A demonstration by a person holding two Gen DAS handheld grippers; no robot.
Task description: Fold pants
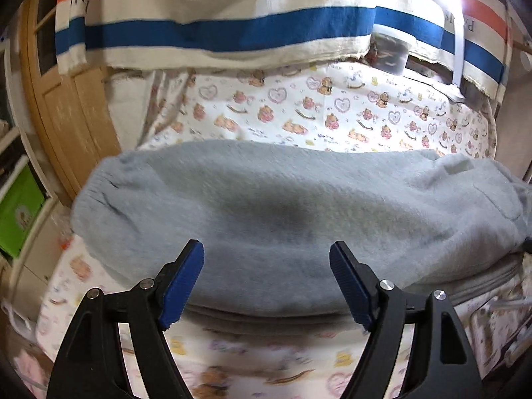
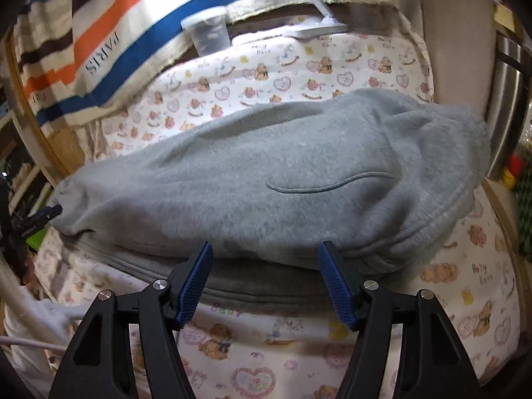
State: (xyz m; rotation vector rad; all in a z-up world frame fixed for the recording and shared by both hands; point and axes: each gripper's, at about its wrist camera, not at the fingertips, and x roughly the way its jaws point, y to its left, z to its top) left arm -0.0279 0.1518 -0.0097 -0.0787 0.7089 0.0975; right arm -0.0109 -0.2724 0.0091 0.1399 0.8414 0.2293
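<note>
The grey fleece pants (image 1: 282, 212) lie folded in a long thick stack across a bear-print sheet (image 1: 332, 109). My left gripper (image 1: 266, 252) is open and empty, its blue pads just over the near folded edge. The pants also fill the right wrist view (image 2: 272, 179), with a curved pocket seam on top and the waistband at the right. My right gripper (image 2: 266, 252) is open and empty at the near edge of the stack, one pad on each side of the fold. The left gripper's tip (image 2: 46, 214) shows at the pants' left end.
A striped "PARIS" blanket (image 1: 232, 30) hangs behind the sheet. A clear plastic cup (image 2: 209, 33) and a white lamp base (image 2: 319, 26) stand at the back. A wooden cabinet (image 1: 66, 109) and green box (image 1: 20, 212) are left; a metal bin (image 2: 508, 106) is right.
</note>
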